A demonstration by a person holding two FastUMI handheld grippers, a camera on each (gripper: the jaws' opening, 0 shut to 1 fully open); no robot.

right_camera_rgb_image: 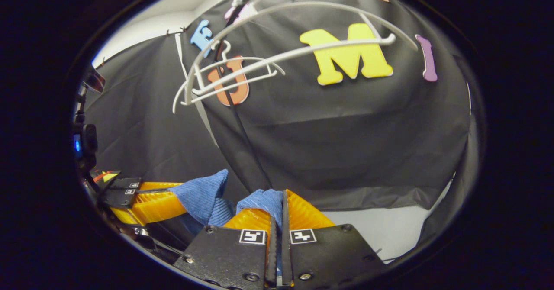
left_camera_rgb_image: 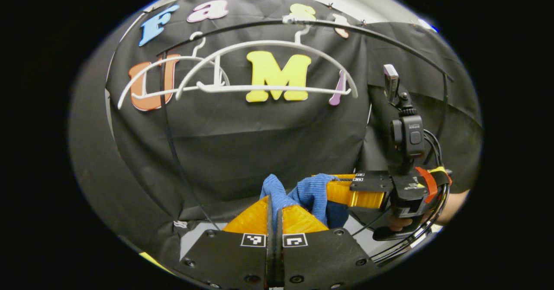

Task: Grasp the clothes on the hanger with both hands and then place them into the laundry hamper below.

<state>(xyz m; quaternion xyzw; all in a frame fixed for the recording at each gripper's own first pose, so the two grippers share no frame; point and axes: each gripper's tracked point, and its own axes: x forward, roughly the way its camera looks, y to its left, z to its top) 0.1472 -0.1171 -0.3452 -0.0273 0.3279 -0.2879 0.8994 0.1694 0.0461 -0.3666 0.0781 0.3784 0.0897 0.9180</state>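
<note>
A blue knitted garment (left_camera_rgb_image: 303,194) hangs bunched between both grippers, well below the white hangers. In the left gripper view my left gripper (left_camera_rgb_image: 274,203) is shut on one edge of the cloth, and the right gripper (left_camera_rgb_image: 342,185) comes in from the right, shut on another fold, with a hand under it. In the right gripper view my right gripper (right_camera_rgb_image: 279,201) is shut on the blue garment (right_camera_rgb_image: 203,197), and the left gripper (right_camera_rgb_image: 173,194) clamps it from the left. Two bare white hangers (left_camera_rgb_image: 264,65) hang from a black rail (left_camera_rgb_image: 389,37) above.
The black cloth wall (left_camera_rgb_image: 259,138) stands close behind the hangers (right_camera_rgb_image: 285,47). A thin black pole (left_camera_rgb_image: 171,143) of the rack runs down on the left. A pale floor strip (right_camera_rgb_image: 389,229) shows under the cloth's lower edge. No hamper is visible.
</note>
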